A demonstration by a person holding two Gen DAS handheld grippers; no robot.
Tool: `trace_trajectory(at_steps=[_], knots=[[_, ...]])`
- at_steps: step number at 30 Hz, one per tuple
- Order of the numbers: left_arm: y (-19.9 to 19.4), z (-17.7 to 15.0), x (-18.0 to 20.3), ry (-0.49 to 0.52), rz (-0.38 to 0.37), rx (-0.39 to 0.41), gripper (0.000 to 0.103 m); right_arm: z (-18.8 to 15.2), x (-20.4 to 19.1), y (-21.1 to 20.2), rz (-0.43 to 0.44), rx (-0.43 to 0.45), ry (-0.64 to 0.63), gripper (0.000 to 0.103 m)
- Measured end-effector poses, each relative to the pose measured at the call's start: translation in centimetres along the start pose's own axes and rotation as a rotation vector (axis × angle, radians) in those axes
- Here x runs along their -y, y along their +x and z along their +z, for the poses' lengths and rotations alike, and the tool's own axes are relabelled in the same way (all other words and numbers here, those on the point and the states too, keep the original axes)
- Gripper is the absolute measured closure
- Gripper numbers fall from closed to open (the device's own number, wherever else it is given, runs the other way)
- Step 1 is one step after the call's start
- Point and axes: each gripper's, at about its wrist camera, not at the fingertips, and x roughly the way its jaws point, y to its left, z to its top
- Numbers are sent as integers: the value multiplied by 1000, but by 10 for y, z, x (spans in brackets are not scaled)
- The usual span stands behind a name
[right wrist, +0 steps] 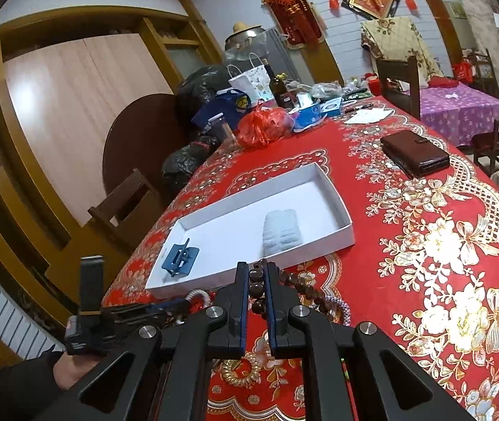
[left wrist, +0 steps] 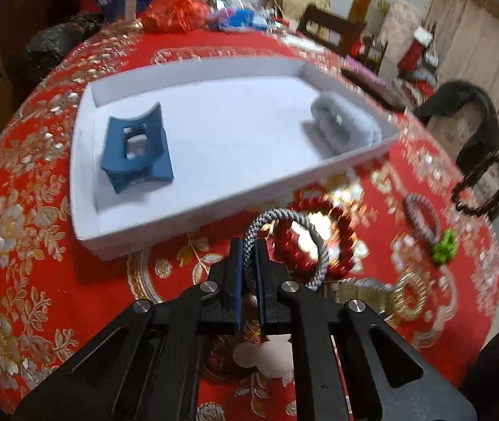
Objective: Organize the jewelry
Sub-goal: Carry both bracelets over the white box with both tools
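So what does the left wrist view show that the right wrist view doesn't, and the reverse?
Left wrist only: the left gripper shut on a grey braided cord bracelet, a red beaded bracelet on the tablecloth, and a green charm.
Right wrist only: the right gripper shut on a dark wooden bead bracelet, and a brown wallet.
Both: the white tray with a blue hair claw and a pale grey rolled cloth.

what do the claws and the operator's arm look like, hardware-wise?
Both the left claw and the right claw match: matte black angular linkage arms with slotted cutouts, round silver pivot pins, and flat parallel fingers edged in blue padding. The right view shows a black block-shaped module atop the left unit, and the operator's dark sleeve. No cables visible.
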Motion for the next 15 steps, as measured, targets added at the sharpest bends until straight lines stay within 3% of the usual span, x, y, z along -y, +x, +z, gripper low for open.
trace_trajectory(at_steps=[7, 15], knots=[[-41, 16, 9, 9, -59, 97, 98, 8, -5, 2, 4, 15, 2, 95], [-48, 24, 19, 12, -29, 90, 98, 13, -17, 12, -7, 9, -20, 95]])
